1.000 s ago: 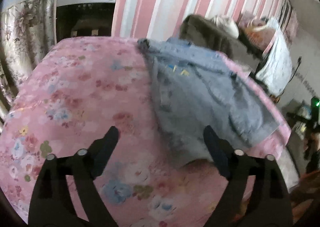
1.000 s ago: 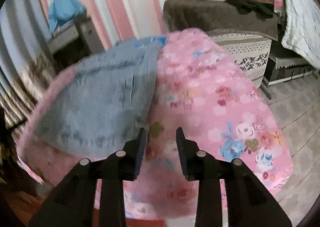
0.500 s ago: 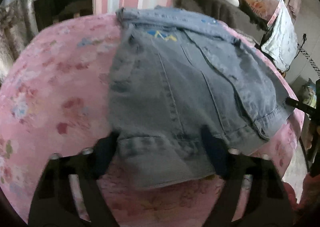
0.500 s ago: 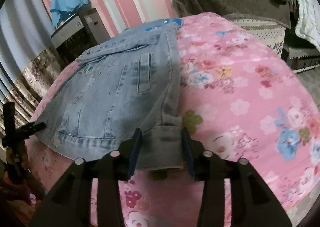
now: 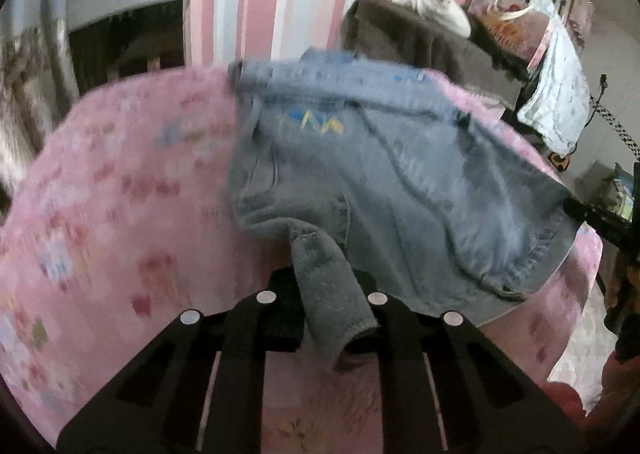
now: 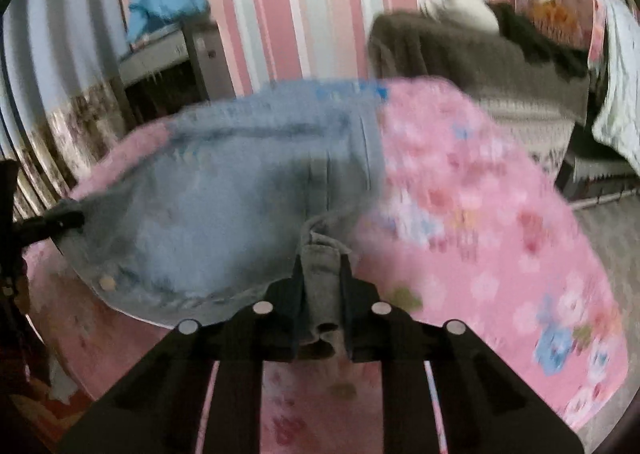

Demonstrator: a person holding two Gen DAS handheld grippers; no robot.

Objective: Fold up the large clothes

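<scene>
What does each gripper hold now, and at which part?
Both hold the denim jacket: the left gripper pinches a sleeve cuff, and the right gripper pinches the other cuff.

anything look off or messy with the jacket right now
Nothing damaged. The denim jacket lies rumpled and skewed on the pink floral cover, its near corners bunched up in the left gripper and right gripper.

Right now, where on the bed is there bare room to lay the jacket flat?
The pink floral bedspread is bare left of the denim jacket in the left view, and the stretch right of it in the right view too. The middle is crowded: the jacket lies there, each gripper's jaws shut on a cuff.
</scene>
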